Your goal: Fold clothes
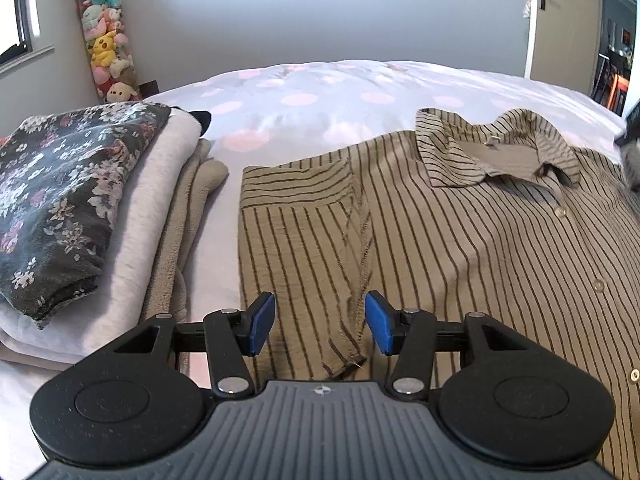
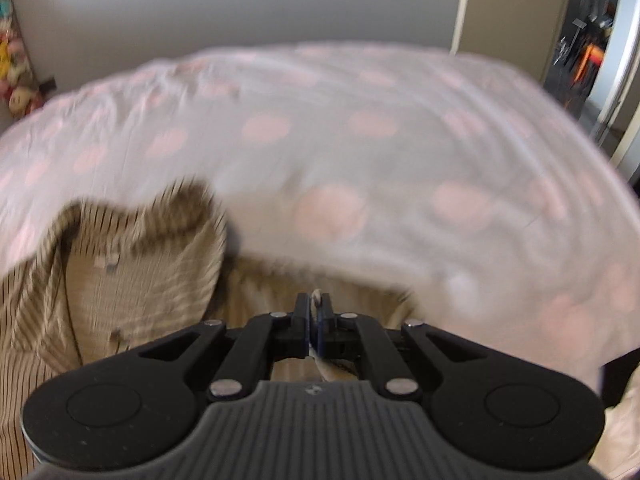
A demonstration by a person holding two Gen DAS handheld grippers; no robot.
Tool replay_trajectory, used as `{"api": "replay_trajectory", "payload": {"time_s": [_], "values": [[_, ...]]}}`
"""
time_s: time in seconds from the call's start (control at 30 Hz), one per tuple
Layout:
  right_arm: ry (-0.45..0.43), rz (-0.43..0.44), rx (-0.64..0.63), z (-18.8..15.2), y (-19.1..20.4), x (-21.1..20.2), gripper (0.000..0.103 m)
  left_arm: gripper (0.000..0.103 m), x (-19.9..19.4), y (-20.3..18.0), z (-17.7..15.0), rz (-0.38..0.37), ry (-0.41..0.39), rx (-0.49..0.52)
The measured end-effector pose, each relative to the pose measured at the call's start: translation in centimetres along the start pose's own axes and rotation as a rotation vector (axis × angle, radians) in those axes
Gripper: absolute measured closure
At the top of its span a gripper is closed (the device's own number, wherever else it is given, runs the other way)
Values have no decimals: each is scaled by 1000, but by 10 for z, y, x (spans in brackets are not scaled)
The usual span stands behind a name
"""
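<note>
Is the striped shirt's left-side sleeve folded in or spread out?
Folded in. On the striped shirt, the sleeve lies doubled over the body, its cuff edge inside the shirt's outline.

Both my tongs are the same build. The left tongs (image 1: 320, 324) have matte black arms with a fine speckle, each swinging from a big round hub with a shallow disc pressed into it. Shiny silver screw heads sit at every pivot. The pads (image 1: 262, 322) are bright blue rectangles. Between the hubs there's a grey ribbed plate with a tiny cross-shaped mark at the top edge. The right tongs (image 2: 315, 322) look identical, same ribbing, same screws, blue barely peeking out.
</note>
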State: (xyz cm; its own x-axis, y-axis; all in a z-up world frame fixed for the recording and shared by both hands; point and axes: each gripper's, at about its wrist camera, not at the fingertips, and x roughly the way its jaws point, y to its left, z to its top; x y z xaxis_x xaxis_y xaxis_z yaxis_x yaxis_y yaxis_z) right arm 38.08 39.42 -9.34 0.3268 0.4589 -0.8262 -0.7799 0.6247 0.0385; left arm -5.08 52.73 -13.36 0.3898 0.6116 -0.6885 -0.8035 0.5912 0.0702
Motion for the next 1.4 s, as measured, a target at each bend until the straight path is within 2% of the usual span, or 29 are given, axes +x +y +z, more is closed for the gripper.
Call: {"api": "replay_trajectory", "payload": {"time_s": [0.1,0.13,0.17,0.23,0.4,0.5,0.73,0.8,0.87,1.03,1.13,1.2,1.33,1.4], "values": [[55,36,-38,-10,11,6,91,55,3,6,0,-11,7,-29],[68,47,-53,-13,15,7,86,55,4,7,-1,-16,8,-34],[69,55,-65,-15,15,4,77,55,4,7,-1,-21,9,-37],[36,57,-76,-12,8,-9,69,55,4,7,-1,-31,11,-37],[21,-63,-53,-7,-40,-31,68,55,1,-3,-2,-32,12,-2],[45,-105,-19,-20,-72,-35,63,55,-2,-7,-1,-30,9,9],[148,-76,15,-88,-105,-36,63,55,-1,-13,-1,-29,13,26],[172,-32,69,-110,-115,-39,64,55,0,-15,-1,-32,16,33],[156,49,105,-129,-120,-52,82,55,-1,-17,-1,-34,12,40],[180,176,112,-173,-111,-81,82,55,-1,-21,-3,-39,19,46],[229,204,97,-195,-103,-89,81,55,-4,-24,-3,-46,17,55],[225,207,79,-203,-98,-96,81,55,-5,-26,-2,-47,15,61],[165,180,62,-190,-94,-109,81,55,-6,-30,-2,-49,13,74],[130,144,43,-173,-93,-109,81,55,-5,-31,-3,-49,19,84]]}}
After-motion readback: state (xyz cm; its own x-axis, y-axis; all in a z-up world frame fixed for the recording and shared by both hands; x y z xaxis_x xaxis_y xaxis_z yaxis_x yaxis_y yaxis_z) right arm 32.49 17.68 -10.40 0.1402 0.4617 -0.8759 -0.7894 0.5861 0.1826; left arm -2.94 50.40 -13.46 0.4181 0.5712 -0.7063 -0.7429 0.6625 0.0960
